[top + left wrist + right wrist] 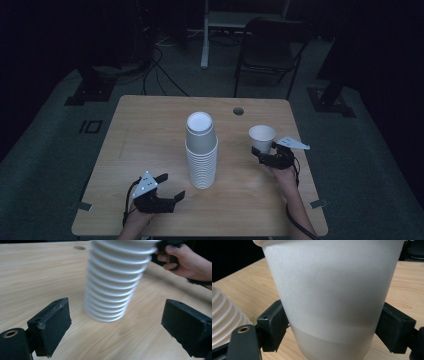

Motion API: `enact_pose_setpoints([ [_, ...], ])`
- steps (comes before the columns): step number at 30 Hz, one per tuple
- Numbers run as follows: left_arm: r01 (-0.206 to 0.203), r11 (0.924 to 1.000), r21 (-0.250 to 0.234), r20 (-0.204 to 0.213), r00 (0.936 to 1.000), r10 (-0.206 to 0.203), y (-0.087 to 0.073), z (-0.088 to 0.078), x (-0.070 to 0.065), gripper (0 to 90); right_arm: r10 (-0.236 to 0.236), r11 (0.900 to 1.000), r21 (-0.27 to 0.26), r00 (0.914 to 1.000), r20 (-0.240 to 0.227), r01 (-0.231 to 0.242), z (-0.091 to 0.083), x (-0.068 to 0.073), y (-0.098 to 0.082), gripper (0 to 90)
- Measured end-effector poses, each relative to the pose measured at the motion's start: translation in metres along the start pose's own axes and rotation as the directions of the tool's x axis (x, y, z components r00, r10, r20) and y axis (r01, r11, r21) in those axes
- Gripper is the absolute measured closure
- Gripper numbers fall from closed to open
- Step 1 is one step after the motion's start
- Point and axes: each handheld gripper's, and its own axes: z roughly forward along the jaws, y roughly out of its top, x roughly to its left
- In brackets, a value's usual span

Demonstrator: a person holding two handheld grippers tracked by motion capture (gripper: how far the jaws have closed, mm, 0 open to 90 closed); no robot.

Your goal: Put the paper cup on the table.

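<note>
Cup stack (202,152) stands upside-down at table (150,130) centre, axis vertical, ahead & a bit right of L gripper (167,187), whose jaws are spread wide w/ nothing between; L is nearer its base. Single cup (262,137) sits upright, right of stack & apart from it, clamped low on its wall by R gripper (267,155). Can't tell if the cup's lifted or resting; its base is cut off in right gripper view, stack blurred in left gripper view.

White cups (201,150), black claws (168,187), pale wood-grain table (145,135).
</note>
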Motion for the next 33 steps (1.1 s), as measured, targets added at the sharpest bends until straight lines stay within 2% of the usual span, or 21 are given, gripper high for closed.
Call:
enact_pose_setpoints([
  [3, 0.028, 0.9996, 0.001, -0.035, 0.9990, -0.028, -0.004, -0.004, 0.013, 8.8, 0.000, 1.000, 0.025, 1.0000, 0.006, 0.000, 0.009, -0.002, -0.004, 18.9],
  [7, 0.035, 0.9993, 0.013, -0.089, 0.9954, -0.033, -0.009, -0.010, 0.026, 8.8, -0.013, 0.999, 0.052, 0.9994, 0.031, 0.012, 0.018, -0.004, -0.008, 18.9],
  [10, 0.046, 0.9987, 0.024, -0.119, 0.9919, -0.043, -0.013, -0.014, 0.035, 8.8, -0.016, 0.999, 0.051, 0.9989, 0.044, 0.014, 0.022, -0.006, -0.010, 18.8],
  [12, 0.054, 0.9981, 0.030, -0.159, 0.9860, -0.049, -0.015, -0.016, 0.040, 8.5, -0.025, 0.998, 0.055, 0.9982, 0.055, 0.022, 0.025, -0.007, -0.011, 18.8],
  [15, 0.086, 0.9948, 0.055, -0.208, 0.9755, -0.073, -0.018, -0.018, 0.049, 1.9, -0.022, 0.998, 0.061, 0.9975, 0.067, 0.018, 0.028, -0.009, -0.014, 18.8],
  [17, 0.097, 0.9929, 0.069, -0.229, 0.9702, -0.079, -0.018, -0.020, 0.054, 1.9, -0.026, 0.998, 0.067, 0.9970, 0.073, 0.021, 0.030, -0.009, -0.015, 18.8],
  [20, 0.107, 0.9897, 0.095, -0.270, 0.9598, -0.077, -0.020, -0.023, 0.060, 2.0, -0.033, 0.997, 0.079, 0.9959, 0.084, 0.026, 0.034, -0.010, -0.018, 18.8],
  [24, 0.107, 0.9873, 0.118, -0.307, 0.9493, -0.066, -0.024, -0.024, 0.064, 2.0, -0.024, 0.996, 0.093, 0.9962, 0.083, 0.017, 0.039, -0.012, -0.022, 18.8],
  [26, 0.109, 0.9848, 0.136, -0.318, 0.9462, -0.061, -0.026, -0.025, 0.067, 2.0, -0.023, 0.995, 0.098, 0.9959, 0.088, 0.014, 0.041, -0.012, -0.024, 18.6],
  [29, 0.116, 0.9841, 0.135, -0.332, 0.9411, -0.065, -0.029, -0.025, 0.069, 2.0, -0.049, 0.994, 0.103, 0.9944, 0.094, 0.039, 0.042, -0.010, -0.024, 18.6],
  [30, 0.117, 0.9844, 0.131, -0.330, 0.9416, -0.068, -0.029, -0.025, 0.069, 2.0, -0.057, 0.994, 0.103, 0.9943, 0.090, 0.047, 0.042, -0.010, -0.024, 18.5],
  [32, 0.109, 0.9839, 0.141, -0.344, 0.9375, -0.055, -0.030, -0.025, 0.070, 2.0, -0.063, 0.993, 0.104, 0.9938, 0.091, 0.054, 0.042, -0.009, -0.025, 18.5],
  [33, 0.110, 0.9840, 0.140, -0.341, 0.9385, -0.057, -0.030, -0.025, 0.070, 2.0, -0.060, 0.993, 0.103, 0.9939, 0.093, 0.050, 0.042, -0.010, -0.025, 18.4],
])
